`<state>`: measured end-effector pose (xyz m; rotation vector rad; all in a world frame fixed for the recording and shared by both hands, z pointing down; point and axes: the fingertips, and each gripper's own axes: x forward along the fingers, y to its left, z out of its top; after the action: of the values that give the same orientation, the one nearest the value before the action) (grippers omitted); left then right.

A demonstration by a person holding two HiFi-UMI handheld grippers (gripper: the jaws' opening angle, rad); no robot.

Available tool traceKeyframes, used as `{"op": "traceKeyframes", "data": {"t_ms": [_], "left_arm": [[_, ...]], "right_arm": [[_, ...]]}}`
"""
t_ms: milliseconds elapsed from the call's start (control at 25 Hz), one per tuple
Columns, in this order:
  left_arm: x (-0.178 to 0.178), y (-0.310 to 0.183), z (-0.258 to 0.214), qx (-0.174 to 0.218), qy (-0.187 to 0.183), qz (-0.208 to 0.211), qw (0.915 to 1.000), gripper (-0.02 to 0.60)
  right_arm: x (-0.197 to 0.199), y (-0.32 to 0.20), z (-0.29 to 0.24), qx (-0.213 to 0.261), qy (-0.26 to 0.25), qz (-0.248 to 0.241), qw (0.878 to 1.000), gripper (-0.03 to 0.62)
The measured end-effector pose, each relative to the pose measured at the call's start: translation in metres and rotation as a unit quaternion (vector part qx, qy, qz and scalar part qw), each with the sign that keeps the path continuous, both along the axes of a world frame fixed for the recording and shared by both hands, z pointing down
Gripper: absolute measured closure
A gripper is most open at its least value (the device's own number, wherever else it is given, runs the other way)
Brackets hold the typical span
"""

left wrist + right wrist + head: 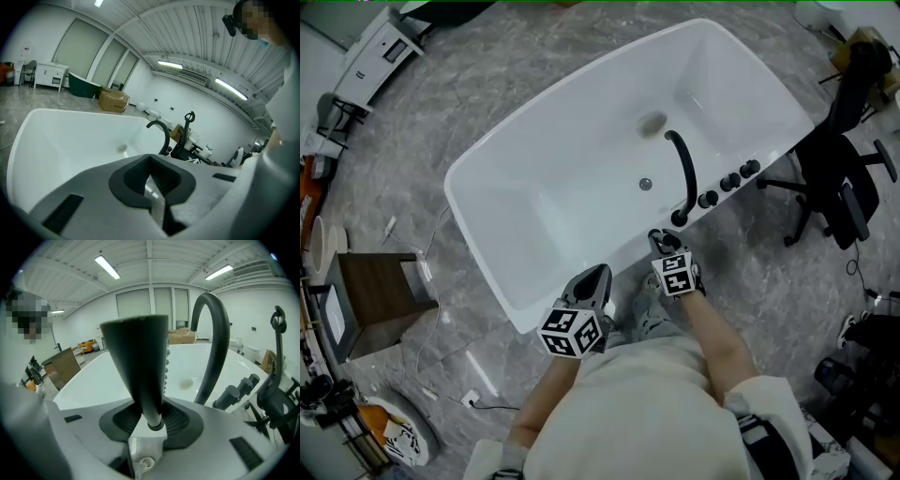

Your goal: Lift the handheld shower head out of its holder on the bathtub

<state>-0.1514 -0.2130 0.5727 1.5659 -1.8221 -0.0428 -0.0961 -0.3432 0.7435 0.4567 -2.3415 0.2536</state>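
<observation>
Jaws clamped, right gripper [149, 419], tapered shower head [138, 362]

The black shower head [138, 362] is standing upright, tapering downward. It is sitting at the rim of the white tub [525, 211].

My top [647, 412] is cream and short-sleeved. My left gripper [596, 274] and right gripper [662, 242] are grey, with black ribbed pads [180, 420] and black-and-white marker cubes [572, 330].
</observation>
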Motion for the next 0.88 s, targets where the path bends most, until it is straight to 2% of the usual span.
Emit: {"op": "traceKeyframes", "data": {"t_ms": [440,880], "left_arm": [[0.003,0.028,-0.016,0.025,-0.001,0.021,0.9995,0.561],[0.006,0.072,-0.026,0.037,0.000,0.020,0.9991,0.561]], "right_arm": [[0.011,0.011,-0.049,0.031,-0.032,0.047,0.998,0.453],[0.021,0.030,-0.101,0.074,-0.068,0.079,0.992,0.453]]}}
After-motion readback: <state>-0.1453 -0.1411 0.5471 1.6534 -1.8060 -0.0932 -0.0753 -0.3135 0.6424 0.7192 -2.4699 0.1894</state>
